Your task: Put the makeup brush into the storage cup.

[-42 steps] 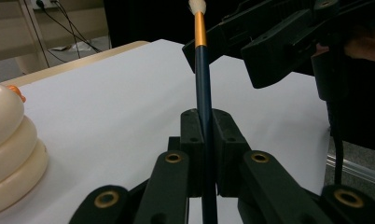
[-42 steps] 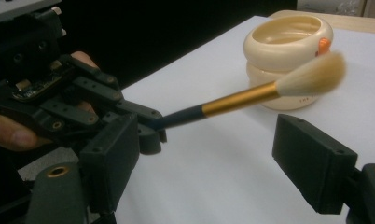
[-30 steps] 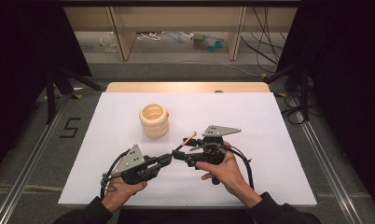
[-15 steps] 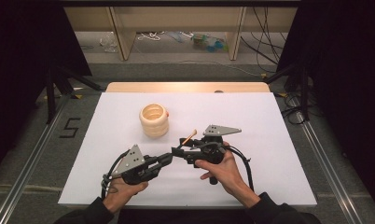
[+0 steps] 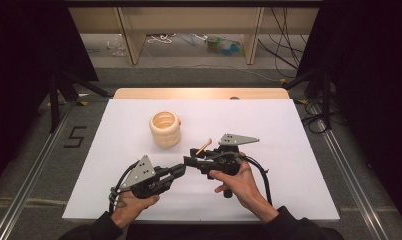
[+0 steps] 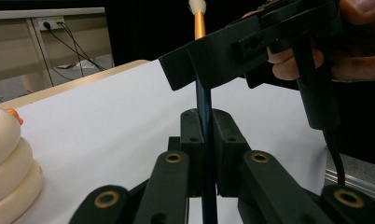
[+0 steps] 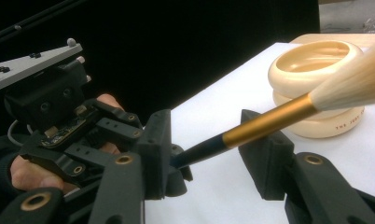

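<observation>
A paintbrush (image 5: 204,146) with a dark handle, gold ferrule and pale bristles hangs over the white table top (image 5: 289,150). My left gripper (image 5: 180,170) is shut on the lower end of the handle; in the left gripper view its jaws (image 6: 204,123) clamp the dark handle (image 6: 203,95). My right gripper (image 5: 191,161) is open, and in the right gripper view its jaws stand apart on either side of the brush (image 7: 265,122), not touching it. The bristles point toward the far right.
A cream holder of three stacked rings (image 5: 165,129) stands upright behind the grippers, left of centre, and also appears in the gripper views (image 6: 8,163) (image 7: 321,70). A wooden strip (image 5: 199,93) borders the table's far edge. Cables trail from both grippers.
Both hands have stayed close together near the table's front. The right gripper and the brush have shifted only slightly.
</observation>
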